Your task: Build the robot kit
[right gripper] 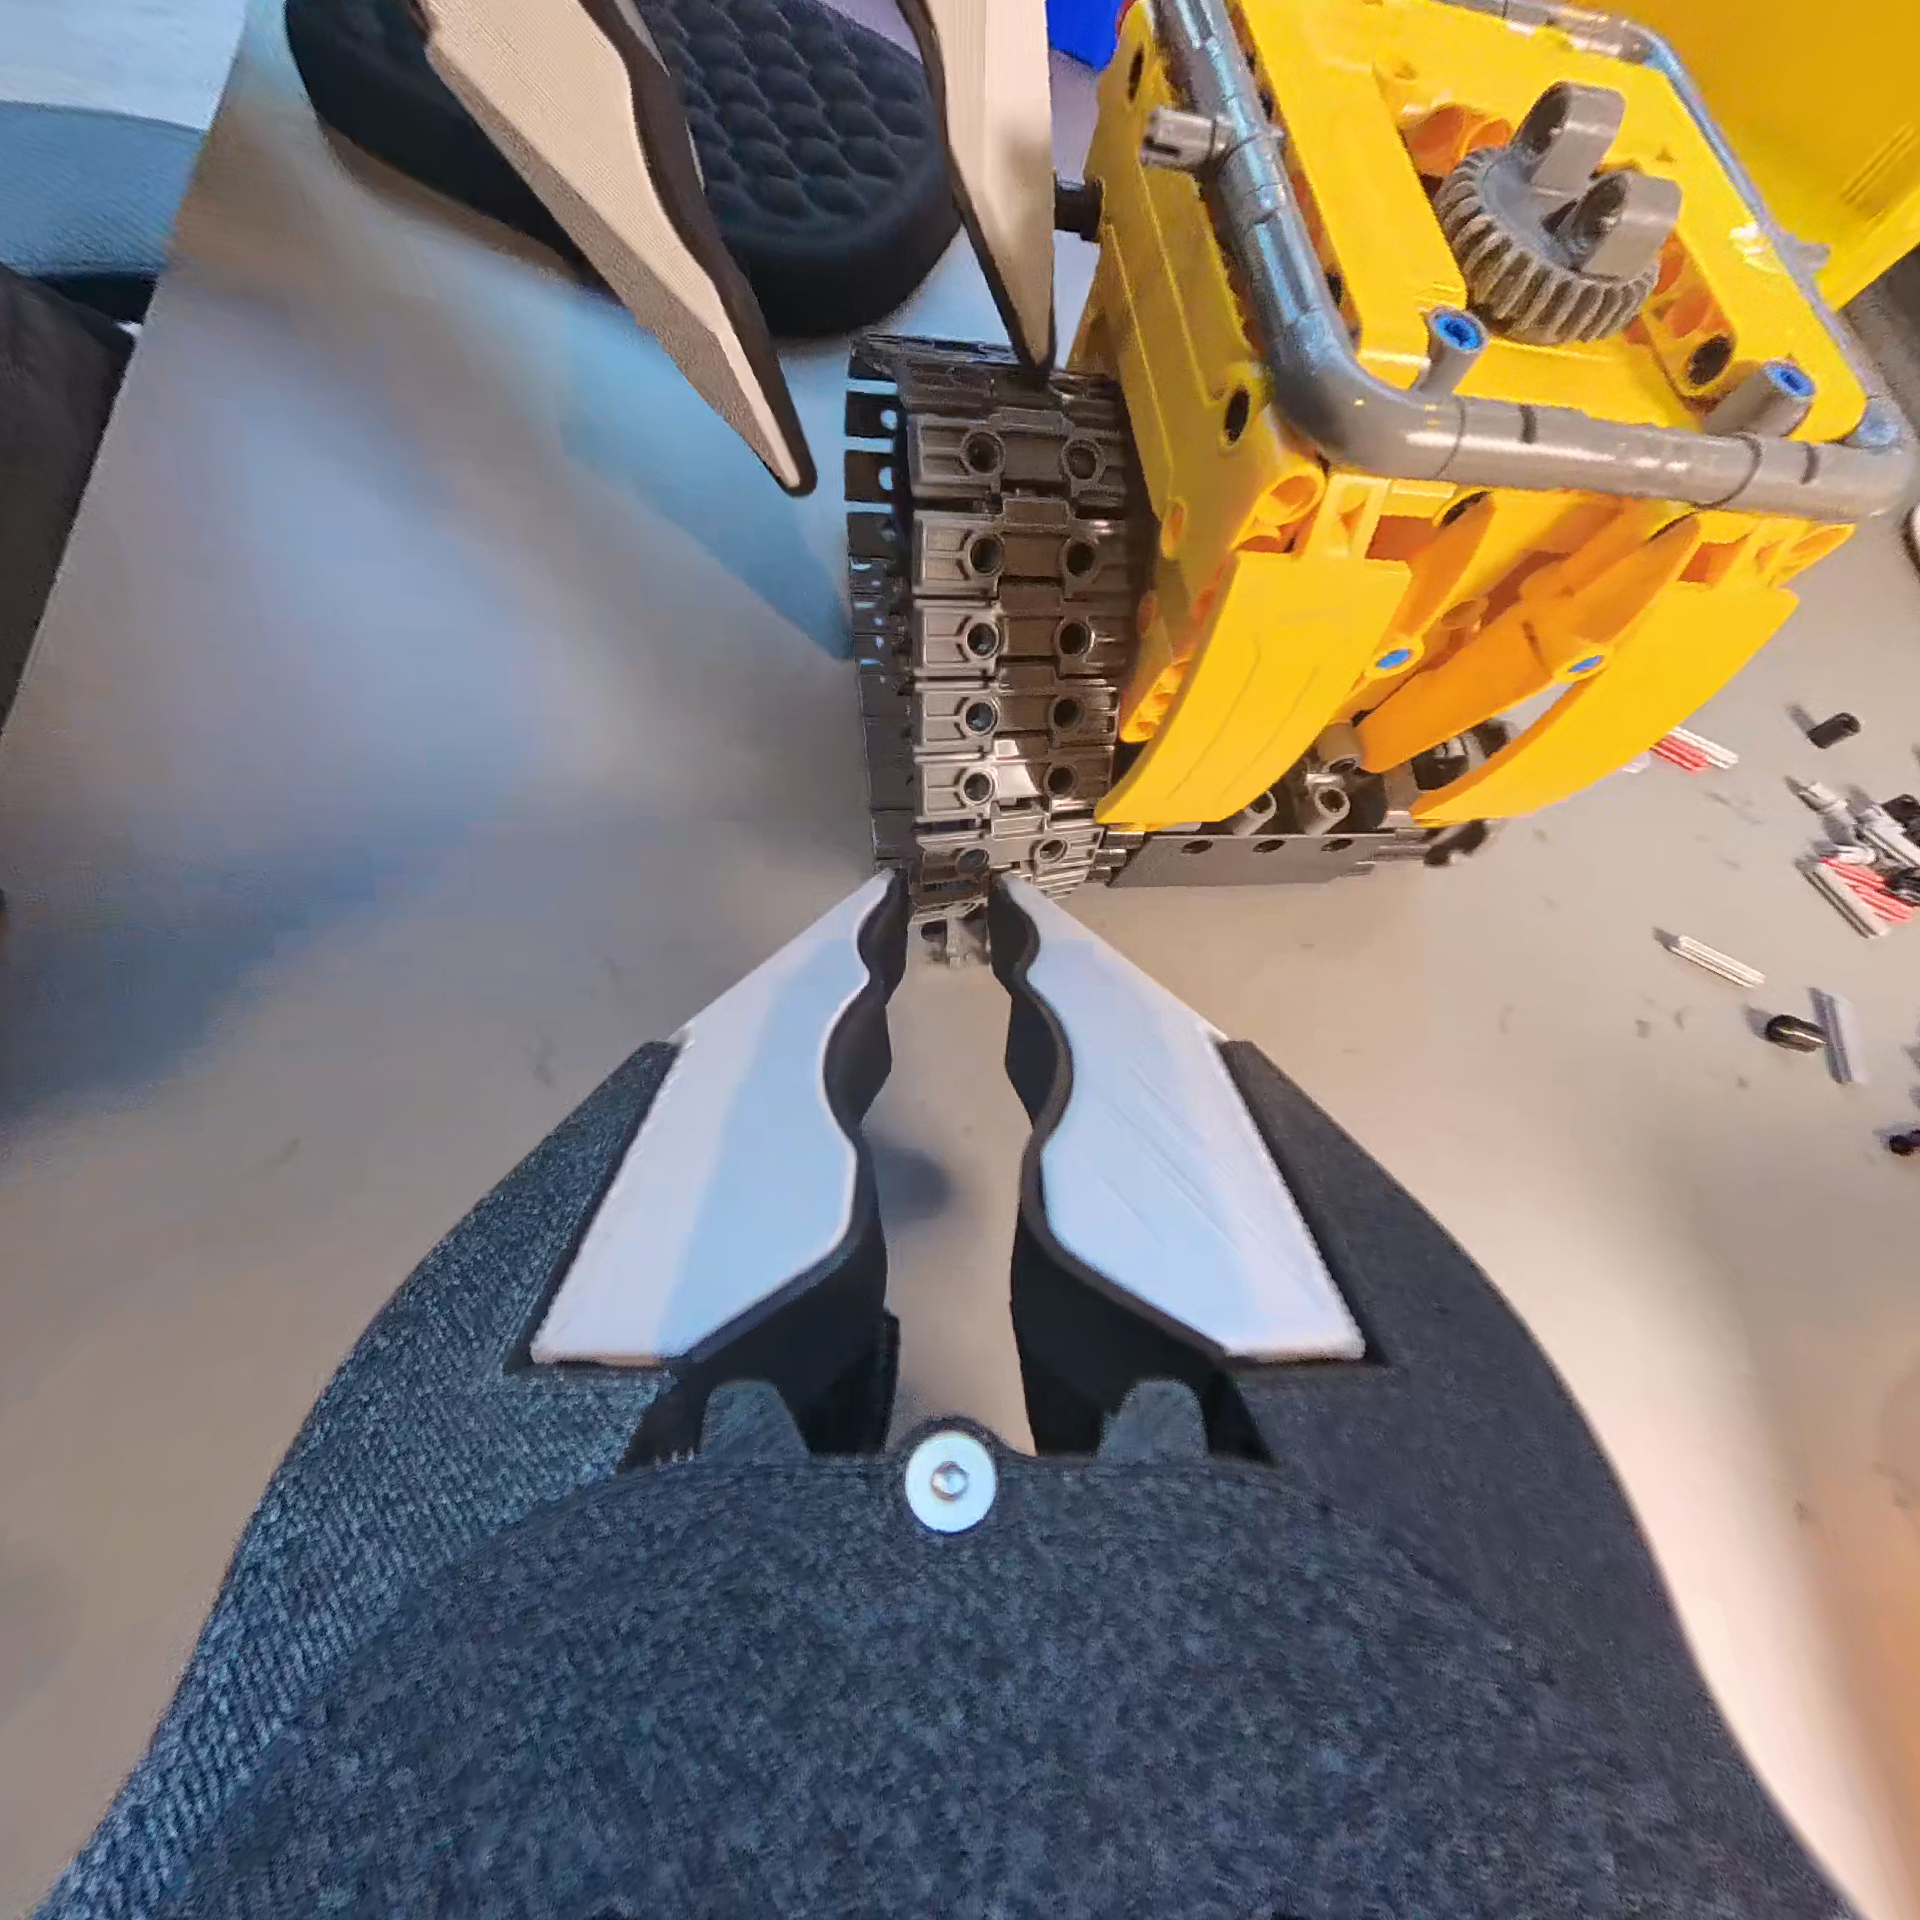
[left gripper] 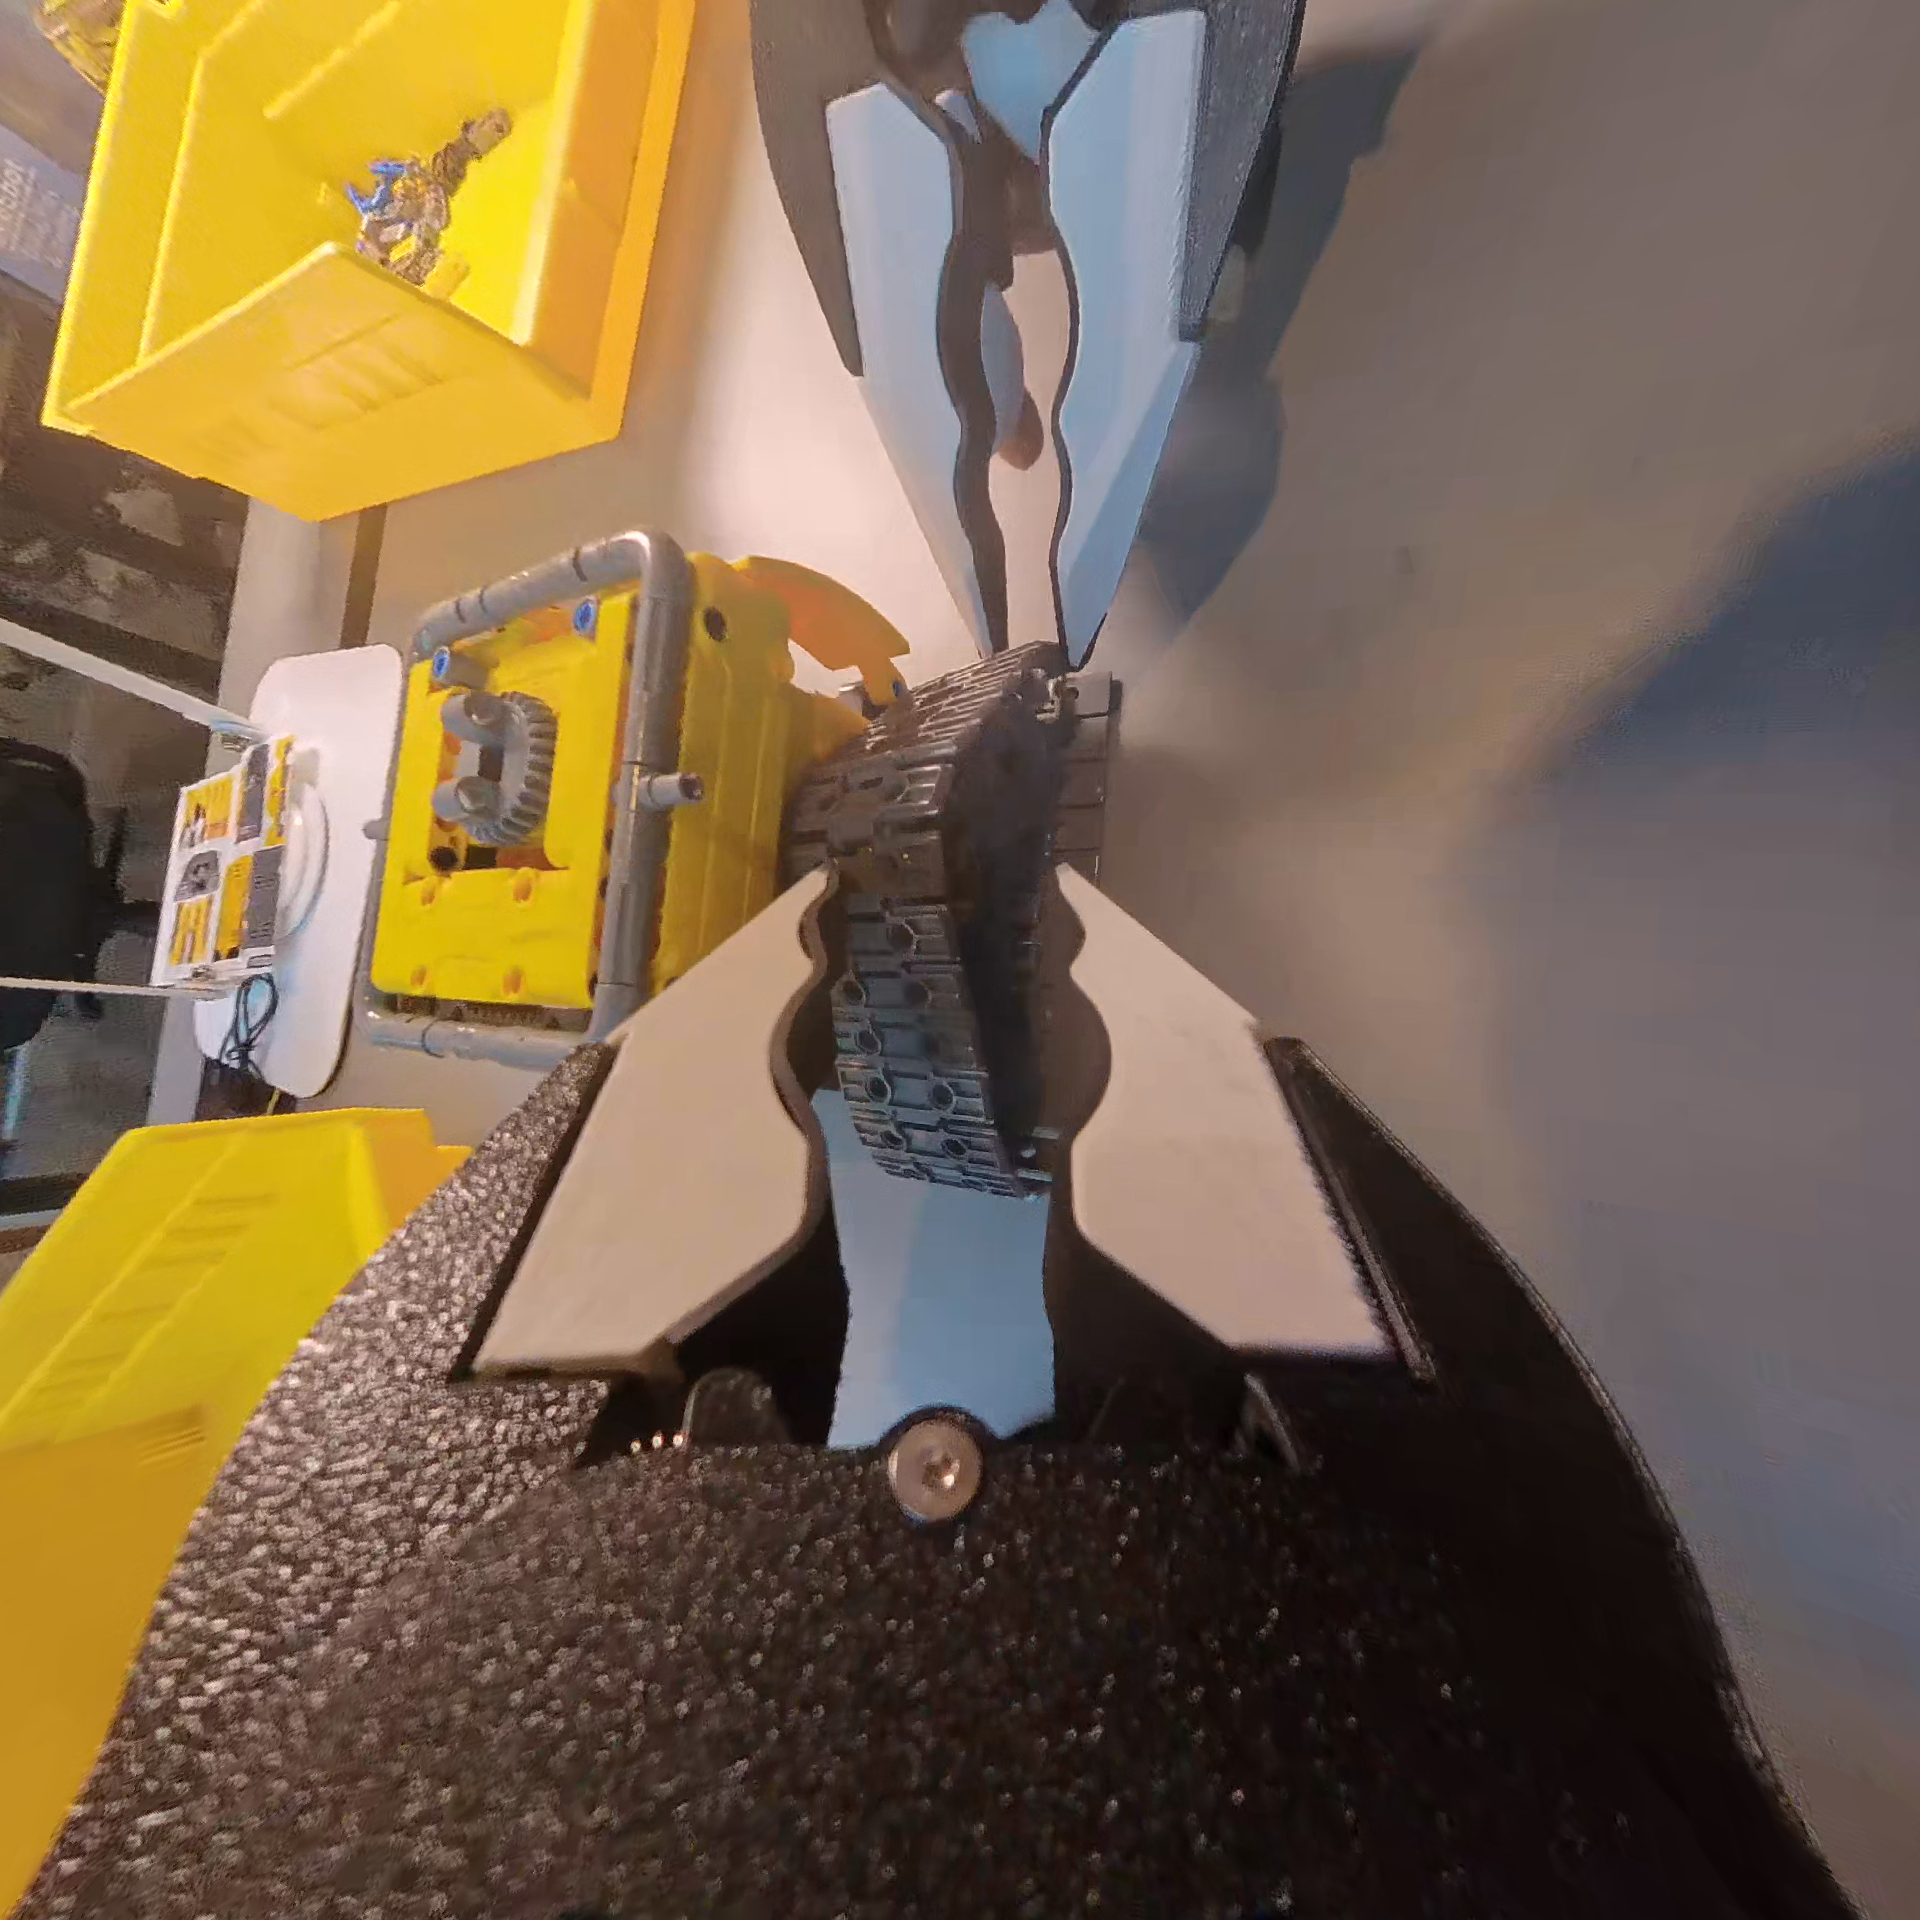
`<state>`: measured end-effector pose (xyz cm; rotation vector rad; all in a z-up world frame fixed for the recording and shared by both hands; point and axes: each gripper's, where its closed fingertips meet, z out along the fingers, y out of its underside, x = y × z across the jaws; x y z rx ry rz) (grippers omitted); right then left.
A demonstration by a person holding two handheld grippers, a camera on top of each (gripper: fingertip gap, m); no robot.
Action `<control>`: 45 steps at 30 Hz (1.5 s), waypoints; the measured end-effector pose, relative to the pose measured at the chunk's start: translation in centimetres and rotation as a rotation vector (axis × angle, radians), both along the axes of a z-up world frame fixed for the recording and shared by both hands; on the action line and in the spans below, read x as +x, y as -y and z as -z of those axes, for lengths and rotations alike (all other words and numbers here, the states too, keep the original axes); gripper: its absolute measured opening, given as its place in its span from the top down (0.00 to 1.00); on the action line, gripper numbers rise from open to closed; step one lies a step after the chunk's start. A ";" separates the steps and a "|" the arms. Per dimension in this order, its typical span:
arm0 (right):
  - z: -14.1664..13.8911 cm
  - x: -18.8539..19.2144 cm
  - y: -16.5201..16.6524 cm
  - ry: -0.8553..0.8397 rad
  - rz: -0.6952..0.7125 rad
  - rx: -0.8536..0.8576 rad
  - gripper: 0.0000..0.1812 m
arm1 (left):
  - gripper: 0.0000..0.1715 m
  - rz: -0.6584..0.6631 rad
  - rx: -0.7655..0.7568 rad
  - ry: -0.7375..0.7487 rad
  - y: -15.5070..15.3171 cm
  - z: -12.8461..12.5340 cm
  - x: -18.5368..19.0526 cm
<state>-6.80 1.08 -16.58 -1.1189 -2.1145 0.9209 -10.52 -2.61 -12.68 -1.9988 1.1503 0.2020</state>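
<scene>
Grey track belt (right gripper: 997, 623) sitting on worktop (right gripper: 468, 727), wrapped along left side of yellow brick vehicle (right gripper: 1455, 468). My right jaws (right gripper: 943, 896) pinching near end link. My left jaws (left gripper: 940, 883) spreading wide, straddling belt's far end. Loose small parts (right gripper: 1829, 831) lying right. Far yellow bin (left gripper: 343, 239) holding small jumbled pieces (left gripper: 426, 197); near bin (left gripper: 177, 1299) contents hidden.
</scene>
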 end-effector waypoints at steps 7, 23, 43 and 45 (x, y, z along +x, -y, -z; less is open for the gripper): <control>0.3 0.2 -0.9 0.011 0.056 0.044 0.93 | 0.86 -0.004 0.067 -0.088 -1.1 -0.1 0.2; -0.7 0.5 -3.4 0.074 0.266 0.112 0.82 | 0.55 -0.076 0.205 0.392 -1.8 -6.3 -4.9; -0.1 1.5 -7.8 0.165 0.449 0.169 0.97 | 0.59 0.030 -0.070 0.520 -7.0 -4.7 -1.0; 0.3 1.5 -7.9 0.178 0.452 0.165 0.98 | 0.60 0.034 -0.090 0.497 -6.9 -4.7 -0.7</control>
